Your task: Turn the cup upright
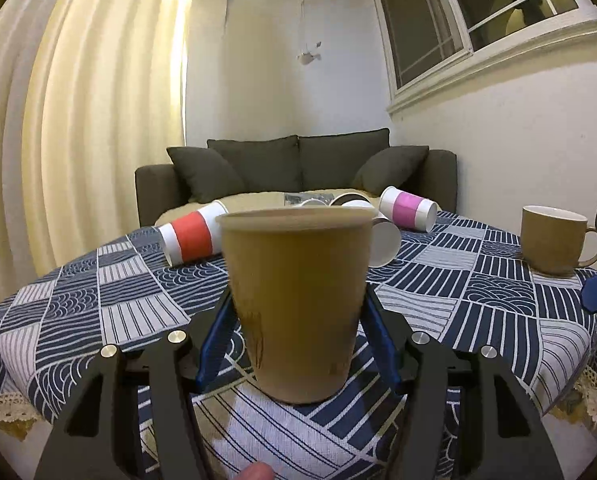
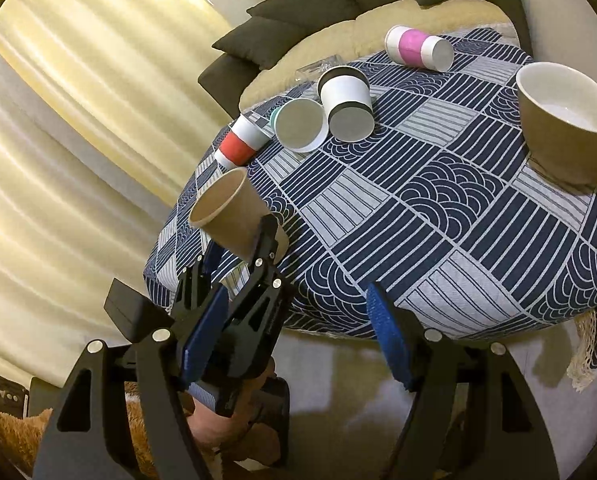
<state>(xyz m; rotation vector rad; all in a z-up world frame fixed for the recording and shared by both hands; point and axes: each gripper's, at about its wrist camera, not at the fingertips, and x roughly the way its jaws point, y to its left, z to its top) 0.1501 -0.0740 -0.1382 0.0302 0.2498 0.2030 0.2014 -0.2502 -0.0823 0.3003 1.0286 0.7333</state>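
Already the brown paper cup (image 1: pixel 294 304) is mouth-up between the blue pads of the left tongs (image 1: pixel 296 320), which are closed on its sides near the desk's (image 1: pixel 138 304) front-left corner. Whether its base rests on the patterned cloth or hangs just above it, I cannot tell. So the flip itself looks done; what seems left is to settle the cup and let go.

Further along the far edge lie the other cups, all on their sides: a red-banded cup (image 1: pixel 190 234), a teal-rimmed cup (image 2: pixel 298 126), a black-banded white cup (image 2: pixel 348 106) and a pink-banded cup (image 1: pixel 408 210).

Toward the right edge stands a tan mug (image 1: pixel 554 240), upright. The right tongs (image 2: pixel 294 344) are spread wide, hold nothing, and hover off the desk's near edge.
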